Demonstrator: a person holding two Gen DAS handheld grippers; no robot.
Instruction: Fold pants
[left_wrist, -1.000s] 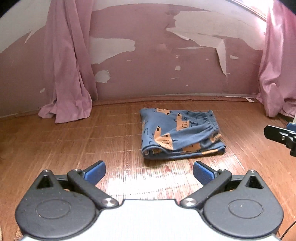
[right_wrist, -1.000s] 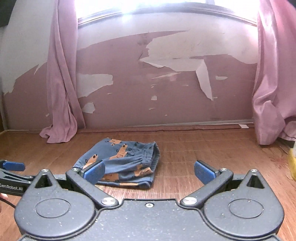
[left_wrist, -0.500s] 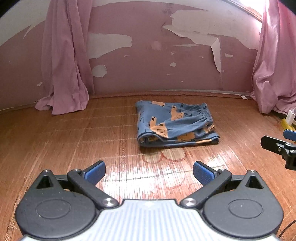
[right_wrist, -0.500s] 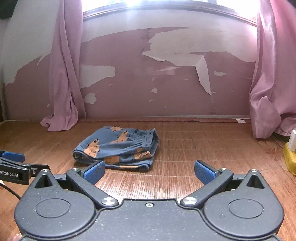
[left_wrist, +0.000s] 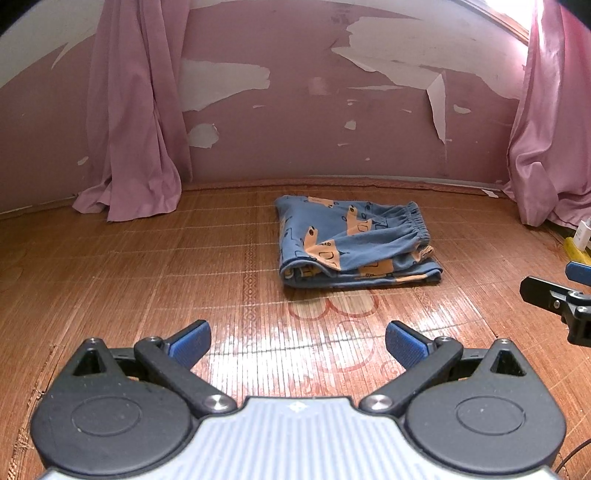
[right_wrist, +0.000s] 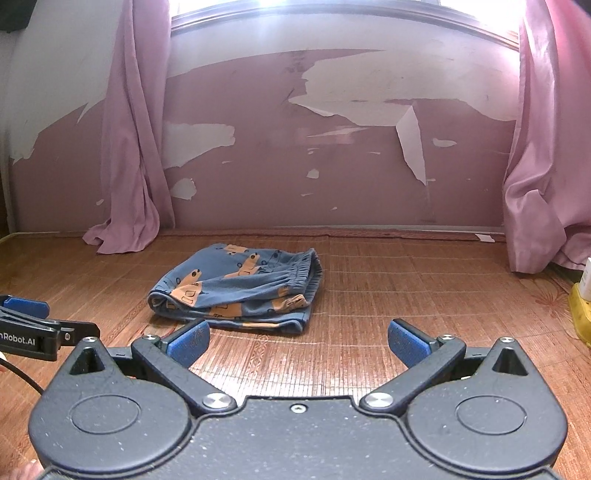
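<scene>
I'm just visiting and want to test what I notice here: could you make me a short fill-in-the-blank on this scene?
1. The folded pants are blue with ____ patches.
2. Both the left tool and the right tool stand ____, holding nothing.
3. The curtains at either side are ____ in colour.
4. The pants lie on a ____ mat, touched by neither tool.

Missing words: orange; open; pink; bamboo
</scene>
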